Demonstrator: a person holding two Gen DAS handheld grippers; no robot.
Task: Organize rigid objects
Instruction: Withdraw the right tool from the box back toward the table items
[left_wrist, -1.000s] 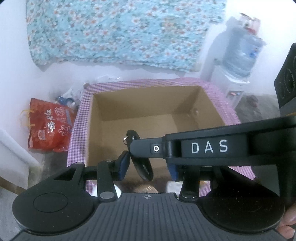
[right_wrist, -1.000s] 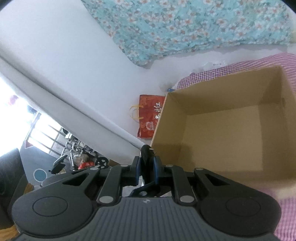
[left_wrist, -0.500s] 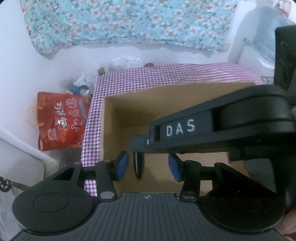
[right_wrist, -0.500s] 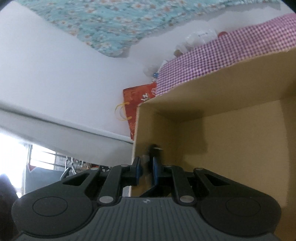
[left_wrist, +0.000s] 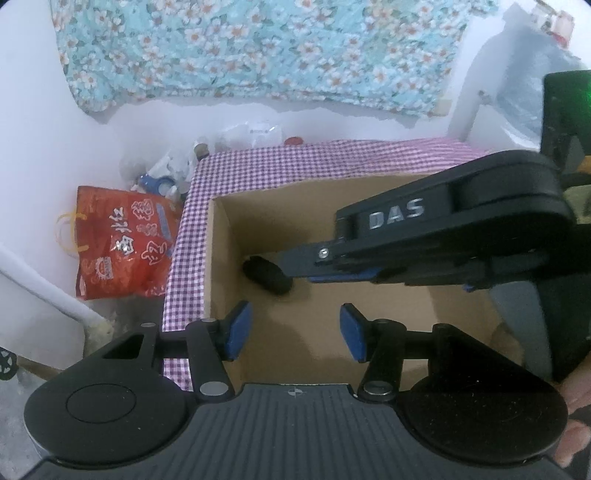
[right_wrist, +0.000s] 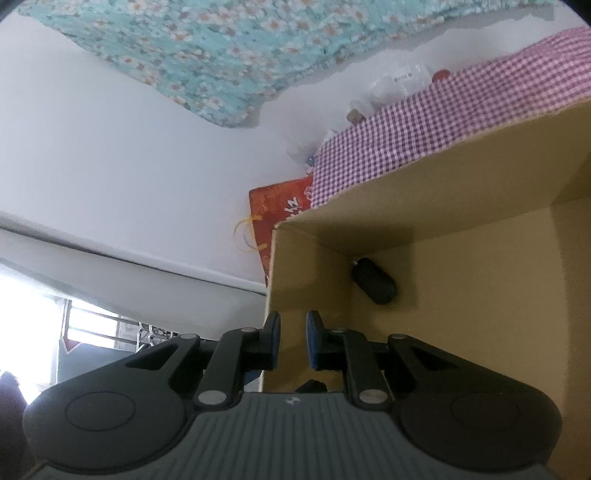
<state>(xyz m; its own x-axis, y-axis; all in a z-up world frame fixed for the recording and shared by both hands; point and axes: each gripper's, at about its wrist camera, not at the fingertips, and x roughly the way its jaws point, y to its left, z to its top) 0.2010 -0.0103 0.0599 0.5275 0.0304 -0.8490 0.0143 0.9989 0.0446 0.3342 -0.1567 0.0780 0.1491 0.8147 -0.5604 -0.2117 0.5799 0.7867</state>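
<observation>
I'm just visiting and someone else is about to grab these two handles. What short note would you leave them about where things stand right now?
Left gripper: open, holding nothing, poised above the cardboard box.
Right gripper: jaws slightly apart, nothing between them, at the box's left wall.
Black object: lies on the box floor in the far left corner, free of both grippers; too dim to identify.
Done: that object is in the box.
Left: no other items to sort are in view; check the checkered tablecloth around the box.
</observation>
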